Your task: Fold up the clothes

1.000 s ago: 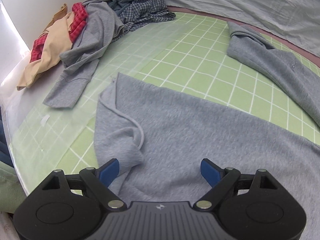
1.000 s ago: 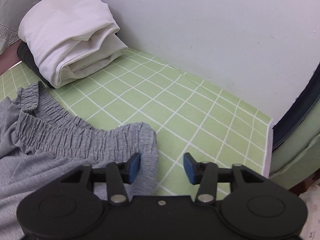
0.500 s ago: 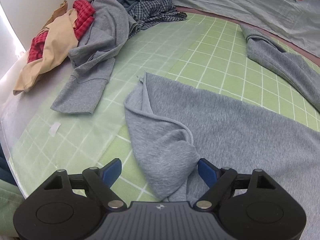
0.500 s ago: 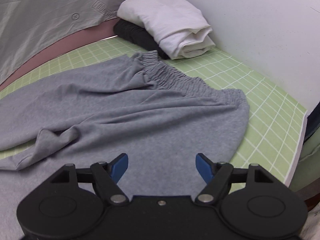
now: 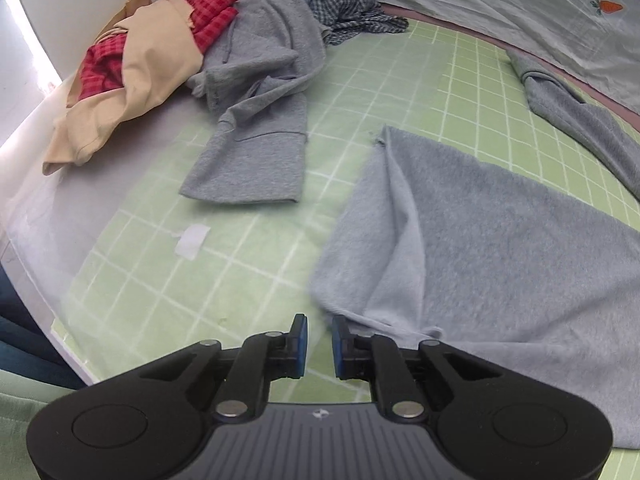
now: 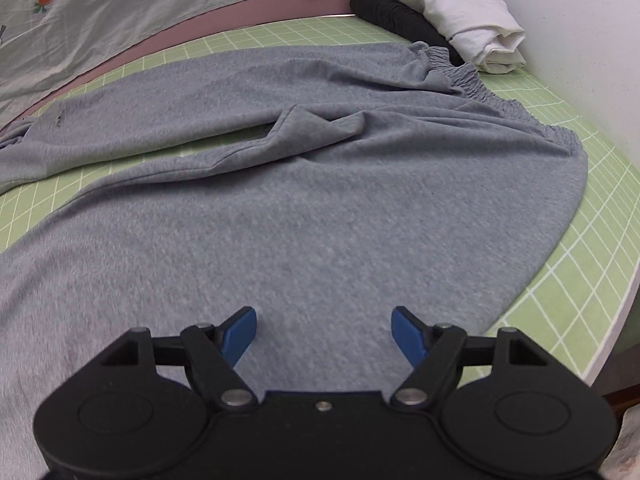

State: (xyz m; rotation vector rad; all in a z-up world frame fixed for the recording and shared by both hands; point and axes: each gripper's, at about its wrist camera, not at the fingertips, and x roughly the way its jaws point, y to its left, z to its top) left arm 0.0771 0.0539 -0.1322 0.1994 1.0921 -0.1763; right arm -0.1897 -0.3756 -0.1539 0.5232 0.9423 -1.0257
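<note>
1. The grey trousers (image 6: pixel 320 208) lie spread across the green gridded tabletop (image 6: pixel 592 264), filling the middle of the right wrist view, with the elastic waistband (image 6: pixel 492 96) at the upper right. In the left wrist view one leg end (image 5: pixel 384 248) sits at centre right, its edge folded over and rumpled.

2. The left hand-held gripper (image 5: pixel 318 340), at the bottom centre of its view, is closing, its blue pads now only narrowly apart. The gap between them looks empty; the cloth's corner lies just beside the right-hand pad, not between them.

3. The right hand-held gripper (image 6: pixel 324 332) hovers spread wide over the trouser seat, at the bottom of its view, pinching nothing.

4. Risk: the left jaws may shut on air or catch only a wisp of hem, because the cuff sits off to one side.

5. Risk: a grab on the rumpled, doubled edge could take one layer only, so the leg would twist when lifted.

6. Risk: the heap of unfolded clothes (image 5: pixel 240 60) at upper left lies near; a wide sweep could drag a grey sleeve (image 5: pixel 256 160) along.

7. Risk: if the two hands lift unevenly, the loose upper leg (image 6: pixel 180 120) could slide and skew the fold.
</note>
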